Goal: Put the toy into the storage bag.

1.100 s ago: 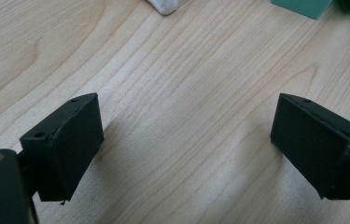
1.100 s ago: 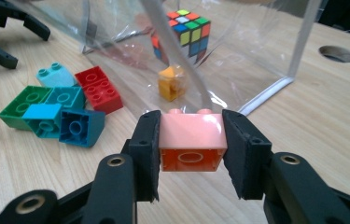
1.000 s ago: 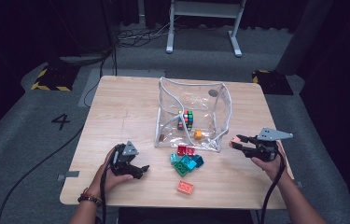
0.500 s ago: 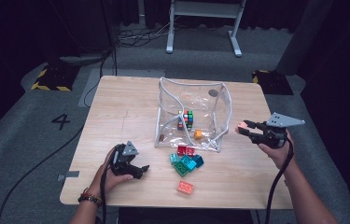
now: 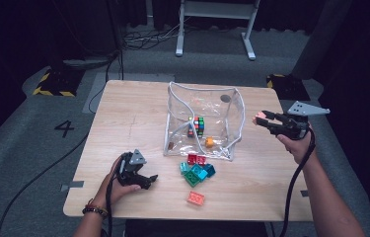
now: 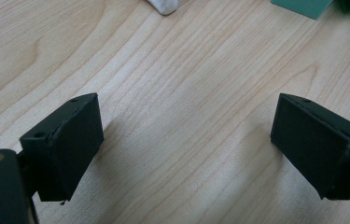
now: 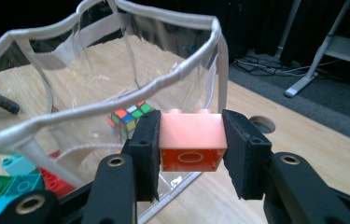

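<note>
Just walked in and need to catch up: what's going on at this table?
A person is loading toy bricks into a clear bag. The right gripper is clamped on an orange brick, held up beside the bag's rim. The left gripper rests open on the table. More bricks lie outside the bag.

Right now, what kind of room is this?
Probably a lab or workshop: a wooden table stands on grey carpet, with cables on the floor, striped hazard tape and a number four marked beside it.
</note>
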Demonstrator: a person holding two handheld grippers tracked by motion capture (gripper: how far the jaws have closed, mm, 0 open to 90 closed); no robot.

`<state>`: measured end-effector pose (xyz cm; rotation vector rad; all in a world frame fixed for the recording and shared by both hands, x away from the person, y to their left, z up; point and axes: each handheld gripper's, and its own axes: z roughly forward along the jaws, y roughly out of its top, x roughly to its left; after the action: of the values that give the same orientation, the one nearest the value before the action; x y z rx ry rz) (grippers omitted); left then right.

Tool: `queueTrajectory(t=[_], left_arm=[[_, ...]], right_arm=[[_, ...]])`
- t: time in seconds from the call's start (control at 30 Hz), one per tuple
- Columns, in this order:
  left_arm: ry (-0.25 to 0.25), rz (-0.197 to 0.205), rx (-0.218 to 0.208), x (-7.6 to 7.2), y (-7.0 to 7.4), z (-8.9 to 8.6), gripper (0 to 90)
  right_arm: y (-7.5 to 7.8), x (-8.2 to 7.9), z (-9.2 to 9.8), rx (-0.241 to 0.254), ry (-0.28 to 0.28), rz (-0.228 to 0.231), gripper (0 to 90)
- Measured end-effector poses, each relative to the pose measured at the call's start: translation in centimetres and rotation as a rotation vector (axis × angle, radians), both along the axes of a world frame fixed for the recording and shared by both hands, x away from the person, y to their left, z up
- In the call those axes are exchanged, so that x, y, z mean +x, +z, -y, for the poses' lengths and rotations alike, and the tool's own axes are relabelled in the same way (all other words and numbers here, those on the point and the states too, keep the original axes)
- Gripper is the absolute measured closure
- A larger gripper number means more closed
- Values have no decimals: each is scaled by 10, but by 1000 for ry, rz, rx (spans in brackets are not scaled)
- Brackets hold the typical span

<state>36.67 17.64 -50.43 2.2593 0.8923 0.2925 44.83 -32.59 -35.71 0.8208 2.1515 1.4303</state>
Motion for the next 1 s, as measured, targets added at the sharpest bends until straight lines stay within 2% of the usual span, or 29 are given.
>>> queueTrajectory(t=[0.2, 0.33, 0.53, 0.7, 0.8, 1.0], left_arm=[[2, 4, 4, 0, 0, 0, 95], [0, -2, -2, 0, 0, 0, 95], [1, 2, 2, 0, 0, 0, 95], [2, 4, 4, 0, 0, 0, 95], [2, 4, 4, 0, 0, 0, 95], [0, 0, 0, 0, 0, 0, 95]], right_arm=[[19, 4, -3, -13, -7, 32, 594], [31, 8, -7, -2, 2, 39, 594], [43, 15, -14, -52, 5, 57, 593], [56, 18, -17, -33, 13, 70, 594], [63, 18, -22, -37, 24, 78, 594], [65, 19, -38, -55, 65, 75, 594]])
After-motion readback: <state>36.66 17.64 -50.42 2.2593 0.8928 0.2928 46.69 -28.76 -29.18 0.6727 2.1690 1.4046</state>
